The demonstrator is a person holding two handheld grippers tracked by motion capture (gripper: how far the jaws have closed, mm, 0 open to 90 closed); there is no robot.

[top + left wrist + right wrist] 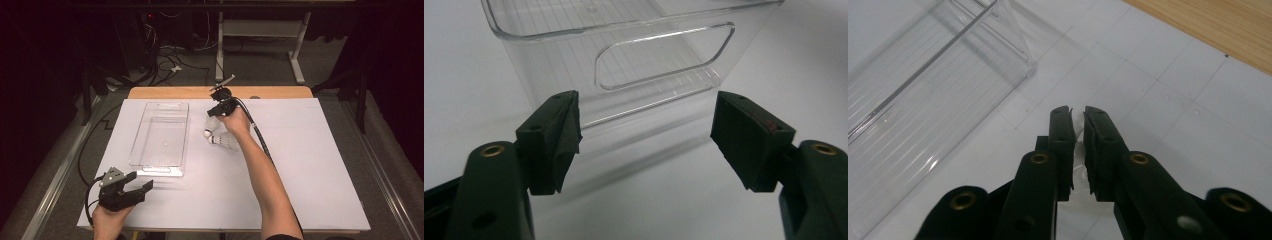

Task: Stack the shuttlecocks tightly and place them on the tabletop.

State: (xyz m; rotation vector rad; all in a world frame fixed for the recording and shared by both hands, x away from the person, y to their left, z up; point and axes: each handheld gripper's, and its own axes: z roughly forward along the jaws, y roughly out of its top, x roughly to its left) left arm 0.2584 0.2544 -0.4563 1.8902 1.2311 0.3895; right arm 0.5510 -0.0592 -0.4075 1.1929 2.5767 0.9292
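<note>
Two white shuttlecocks lie right of the clear bin (159,171). One shuttlecock (227,142) rests on the table under the person's right wrist. The other shuttlecock (213,124) points its cork toward the near side, and my right gripper (218,111) is over its feather end. In the right gripper view the right gripper (1077,111) has its jaws nearly together, pinching a thin white piece of the shuttlecock (1079,131). My left gripper (141,181) rests near the table's front left, open and with nothing in it. The left gripper (646,112) faces the bin's handle end (664,55).
The clear rectangular bin (923,90) lies lengthwise at the middle left of the white table sheet (310,165) and holds nothing. A wooden table edge (270,92) runs along the far side. Cables trail from both grippers.
</note>
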